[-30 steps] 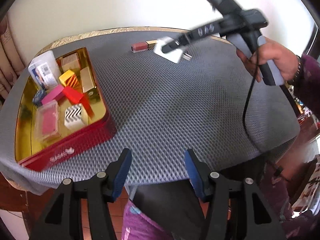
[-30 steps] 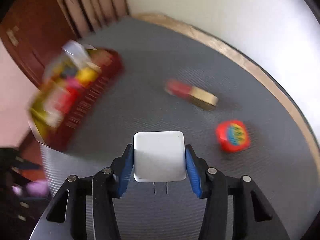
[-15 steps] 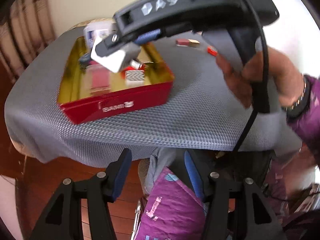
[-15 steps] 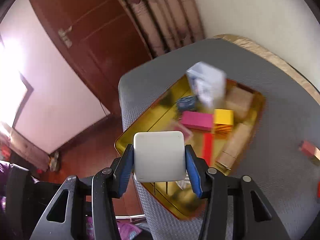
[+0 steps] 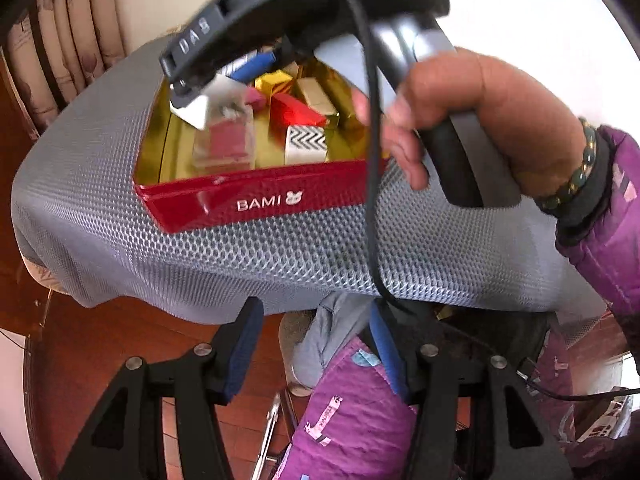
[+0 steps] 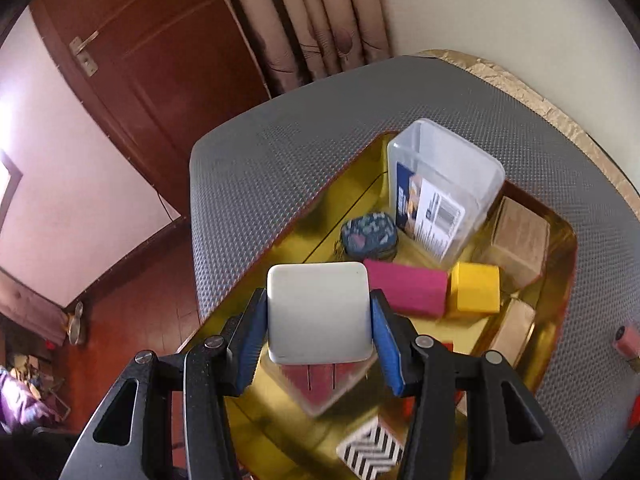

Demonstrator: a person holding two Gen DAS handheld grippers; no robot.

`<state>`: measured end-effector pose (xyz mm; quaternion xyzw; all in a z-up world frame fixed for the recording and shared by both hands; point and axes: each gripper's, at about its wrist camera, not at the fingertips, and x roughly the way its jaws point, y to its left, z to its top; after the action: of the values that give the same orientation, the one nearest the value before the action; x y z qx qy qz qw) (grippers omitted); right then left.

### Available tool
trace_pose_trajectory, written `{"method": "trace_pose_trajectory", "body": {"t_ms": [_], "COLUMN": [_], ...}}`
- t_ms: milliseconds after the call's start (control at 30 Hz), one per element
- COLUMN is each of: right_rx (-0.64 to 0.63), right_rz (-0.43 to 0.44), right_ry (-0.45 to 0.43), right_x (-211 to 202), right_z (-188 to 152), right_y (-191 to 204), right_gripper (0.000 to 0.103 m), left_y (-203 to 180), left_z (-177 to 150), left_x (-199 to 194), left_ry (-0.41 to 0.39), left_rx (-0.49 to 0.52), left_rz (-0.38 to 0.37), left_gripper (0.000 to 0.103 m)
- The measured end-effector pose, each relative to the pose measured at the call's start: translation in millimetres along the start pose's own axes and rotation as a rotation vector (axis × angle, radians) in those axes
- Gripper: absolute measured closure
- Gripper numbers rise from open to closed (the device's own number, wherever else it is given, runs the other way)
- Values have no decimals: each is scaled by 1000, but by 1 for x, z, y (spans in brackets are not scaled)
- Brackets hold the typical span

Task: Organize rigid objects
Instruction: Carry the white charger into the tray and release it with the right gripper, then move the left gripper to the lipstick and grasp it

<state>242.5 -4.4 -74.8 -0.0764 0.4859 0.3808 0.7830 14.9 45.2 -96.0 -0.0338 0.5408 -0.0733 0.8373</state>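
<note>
Charger over the tin, held in my right gripper.

My right gripper [image 6: 319,334] is clamped on the white charger [image 6: 318,312], its blue pads [image 6: 252,338] pressed against both sides, prongs pointing down above the clear case with a red insert [image 5: 226,140] near the front wall of the red tin [image 5: 256,202]. My left gripper [image 5: 316,354] hangs off the table's edge, jaws spread, gripping nothing. Pink block [image 6: 406,288] and yellow cube [image 6: 474,288] lie mid-tin.

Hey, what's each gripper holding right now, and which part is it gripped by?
The right gripper clamps the white charger by its two opposite flat sides, prongs pointing down. The left gripper is open and holds nothing.
</note>
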Motion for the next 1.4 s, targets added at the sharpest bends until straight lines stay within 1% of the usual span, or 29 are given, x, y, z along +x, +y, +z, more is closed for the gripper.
{"method": "trace_pose_trajectory", "body": {"t_ms": [67, 133, 200, 333, 367, 400, 433, 467, 500, 533, 567, 633, 700, 733, 800, 833, 900, 933, 967, 1033, 1100, 1167, 1200, 1233, 1333, 1400], "right_rx": [7, 32, 60, 113, 125, 128, 129, 136, 149, 181, 203, 259, 346, 400, 470, 515, 560, 580, 595, 621, 629, 620, 615, 611, 614, 630], "right_rz": [-15, 9, 28, 61, 57, 33, -19, -84, -136, -219, -283, -451, -570, -651, -740, -788, -852, -863, -863, -880, -852, -842, -835, -823, -790, -772], "right_ry": [-6, -13, -41, -218, -264, -295, -321, -340, -354, -366, -361, -302, -230, -192, -142, -121, -107, -117, -133, -159, -184, -207, -213, -220, -244, -261], "right_x": [3, 5, 1, -43, -59, -72, -87, -100, -111, -125, -131, -142, -152, -160, -170, -177, -186, -192, -196, -201, -203, -205, -206, -206, -211, -216], "right_z": [4, 7, 7, -3, -10, -19, -31, -47, -63, -90, -108, -150, -194, -219, -251, -270, -290, -300, -306, -315, -317, -318, -319, -319, -326, -332], "right_y": [-2, -4, -8, -19, -23, -26, -30, -36, -43, -58, -70, -102, -140, -163, -191, -207, -224, -231, -234, -238, -240, -238, -239, -238, -237, -238], "right_gripper": [56, 55, 55, 54, 53, 51, 45, 37, 33, 27, 24, 23, 23, 23, 23, 23, 23, 22, 16, 13, 13, 12, 11, 9, 8, 8], "left_y": [1, 0, 0, -4, -6, -7, -8, -10, -11, -14, -16, -25, -33, -41, -55, -63, -76, -85, -94, -111, -126, -142, -148, -158, -174, -176], "left_z": [1, 1, 1, -1, -1, -1, -2, -2, -2, -3, -4, -6, -6, -6, 0, 6, 22, 35, 49, 78, 104, 140, 152, 171, 213, 241], "left_x": [2, 2, 3, 6, 7, 7, 8, 9, 8, 8, 8, 6, 0, -3, -5, -6, -6, -9, -12, -12, -9, 3, 9, 23, 60, 81], "left_ry": [7, 6, 5, 11, 11, 12, 12, 12, 10, 9, 8, 2, -19, -32, -37, -35, -40, -60, -83, -108, -124, -135, -130, -113, -79, -84], "left_rx": [-3, -6, -5, 0, 3, 10, 15, 22, 31, 42, 52, 87, 128, 158, 194, 217, 242, 267, 305, 384, 452, 562, 597, 665, 792, 821], "left_rz": [2, 5, 13, 23, 25, 27, 27, 27, 26, 23, 20, -4, -36, -53, -75, -97, -129, -127, -127, -146, -156, -160, -158, -152, -125, -105], "left_gripper": [47, 47, 47, 47, 47, 47, 47, 47, 47, 47, 47, 47, 47, 47, 47, 47, 47, 47, 47, 47, 47, 47, 46, 46, 46, 47]}}
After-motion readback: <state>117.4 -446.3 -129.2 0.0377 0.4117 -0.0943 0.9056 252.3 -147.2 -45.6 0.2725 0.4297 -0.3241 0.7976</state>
